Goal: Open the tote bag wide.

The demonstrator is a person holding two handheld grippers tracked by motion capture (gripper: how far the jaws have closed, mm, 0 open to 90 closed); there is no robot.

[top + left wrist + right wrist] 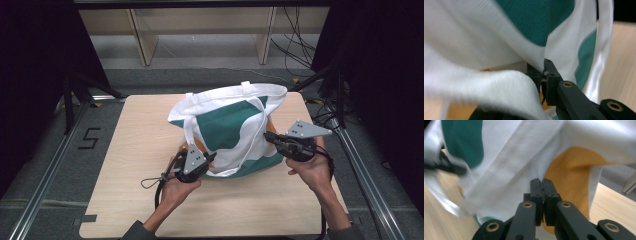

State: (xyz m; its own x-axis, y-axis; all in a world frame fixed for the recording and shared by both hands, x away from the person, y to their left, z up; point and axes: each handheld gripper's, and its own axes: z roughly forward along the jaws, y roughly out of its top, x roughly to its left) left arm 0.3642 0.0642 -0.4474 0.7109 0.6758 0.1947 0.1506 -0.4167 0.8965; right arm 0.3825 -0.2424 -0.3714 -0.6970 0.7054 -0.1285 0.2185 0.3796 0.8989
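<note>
Toward the middle of the bench: bag: we see a white and green tote bag [227, 127] standing on the pale wooden bench [130, 150], its mouth sagging open toward 12 o'clock and its handles [189, 131] drooping down the near face.
Left gripper: from the high view we find the left gripper [209, 159] at about 7 o'clock of the bag, pressed against its lower near edge, with the person's left hand [176, 189] behind it.
Left jaws: the left gripper view tells us what the high view cannot: the jaws are clenched on a fold of white cloth [541, 65], pinched right at their tips.
Right gripper: we see the right gripper [268, 135] at about 4 o'clock of the bag, touching its right side, its grey plate [306, 129] on top and the right hand [311, 169] beneath.
Right jaws: the right gripper view shows them pressed together with white fabric [534, 170] gathered at their tips; they grasp the bag's cloth.
Orange lining: in the right gripper view an orange panel [571, 180] sits just beside the jaws at 2 o'clock; the high view gives us only a thin orange sliver [271, 121] at the bag's right edge.
Green panel: we see it broad across the bag's front in the high view, and as a blurred patch [461, 142] at 10 o'clock in the right gripper view.
</note>
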